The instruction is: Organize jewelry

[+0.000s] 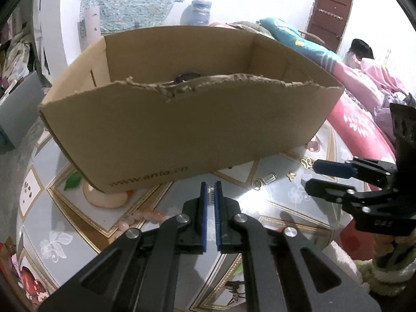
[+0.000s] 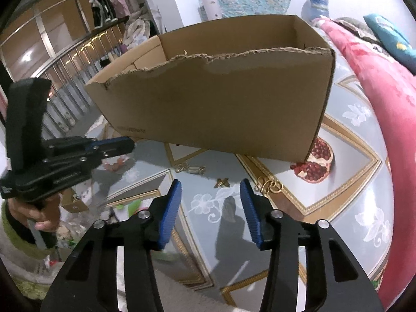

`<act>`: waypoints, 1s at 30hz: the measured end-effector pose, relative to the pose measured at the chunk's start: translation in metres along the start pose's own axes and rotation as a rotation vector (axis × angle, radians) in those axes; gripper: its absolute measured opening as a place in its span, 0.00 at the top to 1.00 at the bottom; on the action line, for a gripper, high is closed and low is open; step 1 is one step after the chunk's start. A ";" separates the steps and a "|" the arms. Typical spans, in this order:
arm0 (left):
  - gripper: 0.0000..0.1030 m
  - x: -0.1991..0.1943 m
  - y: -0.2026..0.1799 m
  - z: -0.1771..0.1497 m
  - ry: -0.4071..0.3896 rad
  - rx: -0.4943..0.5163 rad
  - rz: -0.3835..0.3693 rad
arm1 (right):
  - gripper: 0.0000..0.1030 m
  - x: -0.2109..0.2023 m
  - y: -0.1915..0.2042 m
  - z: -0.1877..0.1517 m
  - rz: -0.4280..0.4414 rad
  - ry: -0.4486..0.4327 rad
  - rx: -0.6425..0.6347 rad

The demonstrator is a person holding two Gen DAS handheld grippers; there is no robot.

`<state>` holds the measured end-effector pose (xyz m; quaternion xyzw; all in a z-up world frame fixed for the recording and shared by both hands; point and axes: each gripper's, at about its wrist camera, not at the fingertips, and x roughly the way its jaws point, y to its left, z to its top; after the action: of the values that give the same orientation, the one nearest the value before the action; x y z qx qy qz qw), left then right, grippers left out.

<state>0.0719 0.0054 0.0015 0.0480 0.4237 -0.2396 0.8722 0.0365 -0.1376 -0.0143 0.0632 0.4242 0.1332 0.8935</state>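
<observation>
Both grippers, left gripper (image 1: pixel 211 186) and right gripper (image 2: pixel 210 184), have black angular linkage arms, silver round pivot screws and ribbed blue pads on the jaws. The left hand (image 2: pixel 39 214) wears a fuzzy green-and-white sleeve (image 2: pixel 15 236).

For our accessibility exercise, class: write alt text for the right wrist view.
The right gripper hangs open above a small gold butterfly charm on a grey patterned tablecloth. Gold rings lie beside it, a torn-edged brown cardboard box stands behind, and the left gripper shows at left.
</observation>
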 end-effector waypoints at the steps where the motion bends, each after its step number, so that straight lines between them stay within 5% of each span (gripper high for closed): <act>1: 0.96 0.001 -0.001 0.000 0.000 -0.001 -0.001 | 0.62 0.002 -0.001 0.001 -0.001 0.001 -0.005; 10: 0.96 0.008 -0.002 -0.001 0.015 0.004 -0.014 | 0.82 0.020 0.004 0.004 -0.058 0.029 -0.127; 17: 0.96 0.010 -0.002 -0.001 0.022 0.007 -0.018 | 0.84 0.022 0.009 0.004 -0.072 0.027 -0.212; 30: 0.96 0.007 -0.002 -0.001 0.019 0.009 -0.014 | 0.91 0.018 -0.003 0.012 0.003 0.036 -0.123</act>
<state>0.0737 0.0010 -0.0046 0.0509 0.4311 -0.2472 0.8663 0.0572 -0.1356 -0.0213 0.0065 0.4309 0.1615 0.8878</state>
